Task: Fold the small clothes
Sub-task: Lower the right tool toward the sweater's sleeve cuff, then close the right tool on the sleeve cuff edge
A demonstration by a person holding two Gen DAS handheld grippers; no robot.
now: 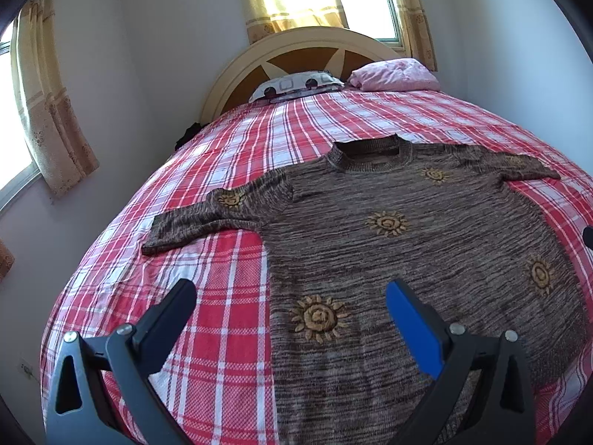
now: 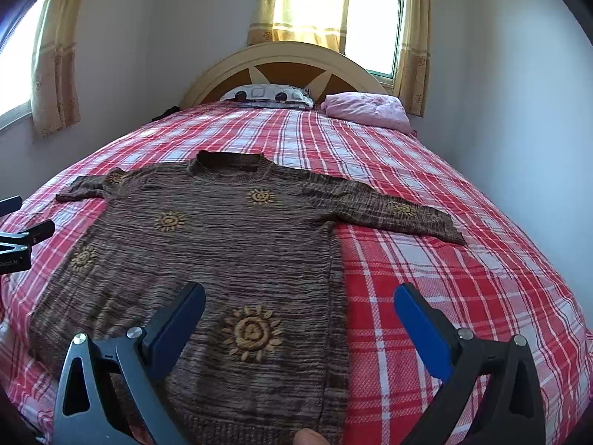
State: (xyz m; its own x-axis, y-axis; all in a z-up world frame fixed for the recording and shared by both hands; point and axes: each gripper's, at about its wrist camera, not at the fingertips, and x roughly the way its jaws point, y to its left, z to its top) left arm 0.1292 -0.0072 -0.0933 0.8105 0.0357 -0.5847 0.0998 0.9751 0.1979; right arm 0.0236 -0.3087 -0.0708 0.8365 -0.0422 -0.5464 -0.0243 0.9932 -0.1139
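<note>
left gripper (image 1: 291,296) and right gripper (image 2: 299,298), jaws wide apart

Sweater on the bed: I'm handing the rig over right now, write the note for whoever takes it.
Left gripper: open, holding nothing, above the sweater's lower left edge.
Right gripper: open, holding nothing, above the lower right edge.
The brown sweater with sun motifs lies flat, front up, on the red plaid bedspread, both sleeves spread out sideways, neckline toward the headboard. Two pillows sit at the head of the bed.
Done: sweater laid out; no fold visible.
Left: all folding, probably sleeves inward first, then the body.
</note>
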